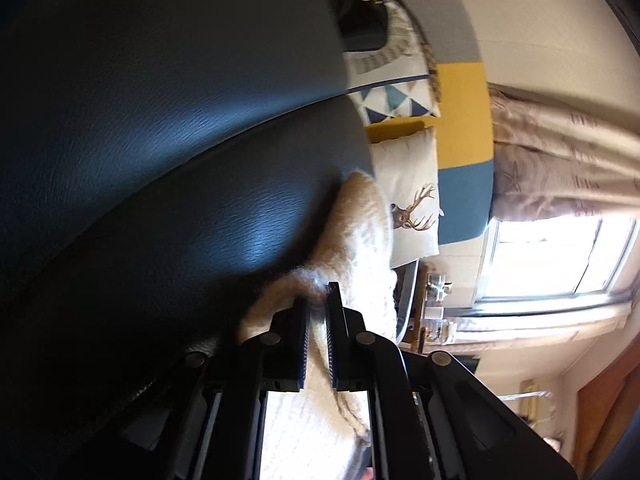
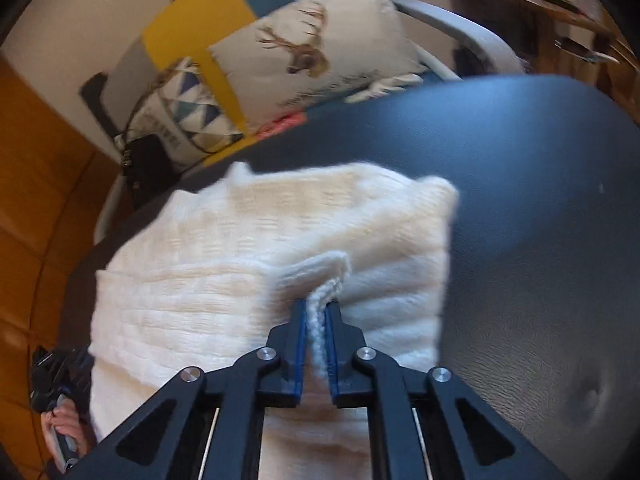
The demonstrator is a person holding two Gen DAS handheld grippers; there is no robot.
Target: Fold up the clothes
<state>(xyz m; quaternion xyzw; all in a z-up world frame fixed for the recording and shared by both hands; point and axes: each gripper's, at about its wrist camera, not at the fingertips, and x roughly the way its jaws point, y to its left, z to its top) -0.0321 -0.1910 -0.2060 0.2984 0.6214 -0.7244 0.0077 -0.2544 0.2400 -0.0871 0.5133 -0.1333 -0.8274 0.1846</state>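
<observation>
- Left gripper (image 1: 318, 312), left wrist view: jaws clamped on a fuzzy edge of the cream-white ribbed knit garment (image 1: 360, 236); only a thin bit of fabric sits btwn the pads.
- Garment lies on the dark blue-black leather-look surface (image 1: 160, 128), running from the gripper twd the white deer-print cushion (image 1: 412, 196), which sits just beyond the garment's far end.
- Risk: grip is near the fringe, so a hard pull could slip the knit out or stretch it. View is blurred, can't tell how deep the bite is.
- Right gripper (image 2: 316, 312), right wrist view: jaws pinched together on a raised ridge of the garment (image 2: 240, 252), near its right side; cloth visibly pressed btwn the blue pads (image 2: 301, 324).
- Garment looks part-folded, a rough rectangle on the surface (image 2: 520, 200), cushion (image 2: 312, 48) well past its far edge.
- Risk: pinch may catch only the top layer, so lifting could peel layers apart and undo the fold.
- Risk: hands pulling unevenly could skew the fold or drag the garment twd the surface edge.
</observation>
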